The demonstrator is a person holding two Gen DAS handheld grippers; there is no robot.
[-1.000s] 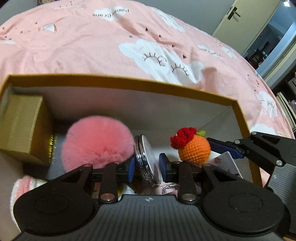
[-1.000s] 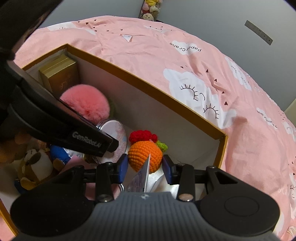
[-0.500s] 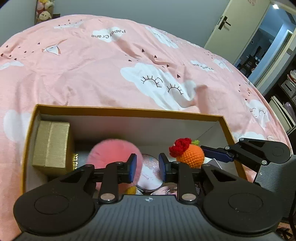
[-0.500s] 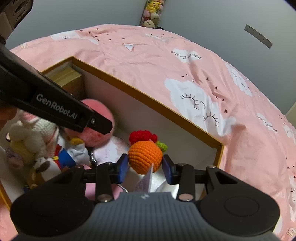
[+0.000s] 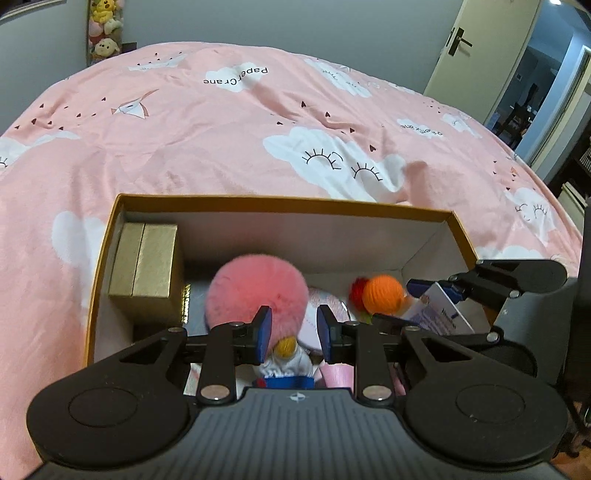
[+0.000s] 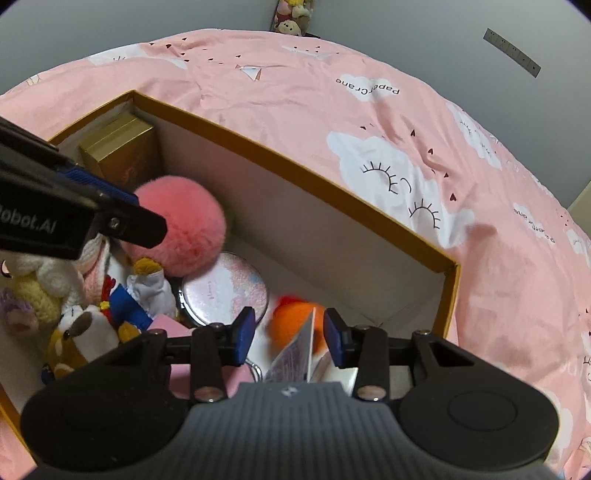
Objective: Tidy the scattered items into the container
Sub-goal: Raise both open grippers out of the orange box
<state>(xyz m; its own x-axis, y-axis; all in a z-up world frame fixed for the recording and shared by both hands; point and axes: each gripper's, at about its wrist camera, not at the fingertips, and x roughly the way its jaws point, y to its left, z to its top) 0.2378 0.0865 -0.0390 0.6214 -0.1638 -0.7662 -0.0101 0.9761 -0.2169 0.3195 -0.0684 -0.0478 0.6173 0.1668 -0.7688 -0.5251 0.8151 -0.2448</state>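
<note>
A gold-rimmed cardboard box sits on the pink bed. Inside it are a gold gift box, a pink pompom, a round compact mirror lying flat, and an orange crochet fruit, which is blurred. A small doll and plush toys fill the near left corner. My left gripper hovers above the box, open and holding nothing. My right gripper is low in the box's right end. It is open, and a folded card stands between its jaws.
The pink cloud-print bedspread surrounds the box on all visible sides. A door stands ajar beyond the bed's right side. Soft toys hang on the far wall. The left gripper's finger crosses the right wrist view at the upper left.
My left gripper let go of the compact mirror and rose up and back out of the box. The mirror now lies flat. The orange fruit has shifted. The right gripper kept still.
</note>
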